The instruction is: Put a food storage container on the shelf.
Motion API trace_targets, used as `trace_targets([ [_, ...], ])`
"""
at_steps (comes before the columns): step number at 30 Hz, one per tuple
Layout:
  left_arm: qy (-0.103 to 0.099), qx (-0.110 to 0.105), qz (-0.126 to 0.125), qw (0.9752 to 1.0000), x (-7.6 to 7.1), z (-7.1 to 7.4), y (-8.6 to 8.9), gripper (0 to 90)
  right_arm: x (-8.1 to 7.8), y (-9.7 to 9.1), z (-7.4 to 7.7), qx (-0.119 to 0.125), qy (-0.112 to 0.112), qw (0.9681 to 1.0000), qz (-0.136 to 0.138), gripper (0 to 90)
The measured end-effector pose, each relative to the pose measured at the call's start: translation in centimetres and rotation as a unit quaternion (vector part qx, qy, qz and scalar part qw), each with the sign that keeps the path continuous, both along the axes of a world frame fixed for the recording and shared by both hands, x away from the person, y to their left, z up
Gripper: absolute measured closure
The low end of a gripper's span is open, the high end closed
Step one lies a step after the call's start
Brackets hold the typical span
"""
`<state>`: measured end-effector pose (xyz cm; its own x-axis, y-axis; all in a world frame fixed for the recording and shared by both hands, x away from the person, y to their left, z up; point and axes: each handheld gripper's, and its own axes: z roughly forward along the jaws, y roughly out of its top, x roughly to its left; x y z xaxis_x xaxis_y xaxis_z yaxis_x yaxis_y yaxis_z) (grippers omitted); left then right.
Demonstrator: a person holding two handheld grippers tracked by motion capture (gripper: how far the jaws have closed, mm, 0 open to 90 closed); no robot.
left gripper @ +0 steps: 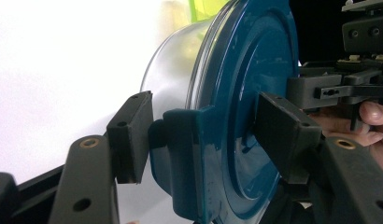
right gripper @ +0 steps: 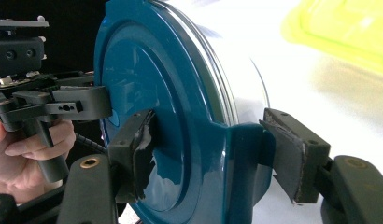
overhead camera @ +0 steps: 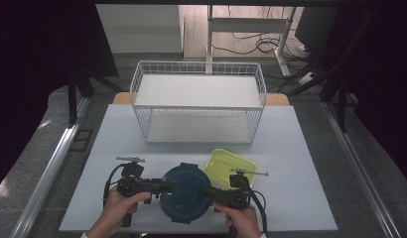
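A round clear container with a dark teal lid (overhead camera: 185, 193) sits near the table's front edge, between my two grippers. My left gripper (overhead camera: 167, 187) comes in from the left. Its jaws are shut on a side latch (left gripper: 185, 154) of the lid (left gripper: 255, 70), one pad under the flap and one on the lid's top. My right gripper (overhead camera: 204, 192) comes in from the right and grips the opposite latch (right gripper: 241, 158) of the lid (right gripper: 147, 70) the same way. The container's clear wall (left gripper: 175, 79) shows below the lid.
A yellow-green shallow tray (overhead camera: 230, 166) lies right behind the container, touching or nearly touching it. A white two-level wire basket shelf (overhead camera: 199, 67) stands at the back of the grey table (overhead camera: 291, 148). Bare tabletop stretches to either side.
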<state>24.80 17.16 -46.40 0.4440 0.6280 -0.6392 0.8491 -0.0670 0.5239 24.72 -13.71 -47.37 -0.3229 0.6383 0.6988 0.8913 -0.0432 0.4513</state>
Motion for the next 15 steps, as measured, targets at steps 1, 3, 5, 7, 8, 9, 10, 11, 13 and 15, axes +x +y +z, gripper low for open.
trace_targets([
  [1,-0.002,-0.002,0.000,1.0000,0.1,0.1,0.0,38.8,0.2,0.0,0.3,0.003,-0.002,1.0000,-0.002,35.9],
  [3,-0.005,-0.001,0.000,1.0000,0.2,0.6,-0.1,38.8,0.3,-0.1,0.5,-0.002,-0.003,1.0000,0.000,35.8],
  [5,-0.010,-0.002,0.001,0.9999,0.4,1.0,-0.1,38.9,0.6,-0.1,1.0,0.000,-0.009,1.0000,0.002,35.8],
  [7,-0.014,-0.002,0.000,0.9999,0.7,1.4,-0.2,39.0,0.9,-0.2,1.5,-0.001,-0.014,0.9999,0.004,35.8],
  [8,-0.016,-0.003,0.001,0.9999,0.8,1.7,-0.2,39.0,1.1,-0.2,1.7,-0.003,-0.017,0.9998,0.006,35.8],
  [9,-0.017,-0.002,0.001,0.9999,0.9,1.9,-0.3,39.0,1.2,-0.3,2.0,-0.003,-0.019,0.9998,0.007,35.8],
  [10,-0.020,-0.004,0.001,0.9998,1.1,2.1,-0.3,39.0,1.4,-0.3,2.2,-0.004,-0.023,0.9997,0.008,35.8],
  [11,-0.021,-0.002,0.001,0.9998,1.2,2.4,-0.4,39.0,1.5,-0.4,2.5,-0.003,-0.024,0.9997,0.007,35.8],
  [13,-0.025,-0.003,0.000,0.9997,1.5,2.8,-0.5,39.1,1.8,-0.5,2.9,-0.004,-0.030,0.9995,0.007,35.7],
  [15,-0.027,-0.001,0.000,0.9996,1.8,3.2,-0.6,39.1,2.1,-0.6,3.3,-0.003,-0.033,0.9994,0.008,35.7],
])
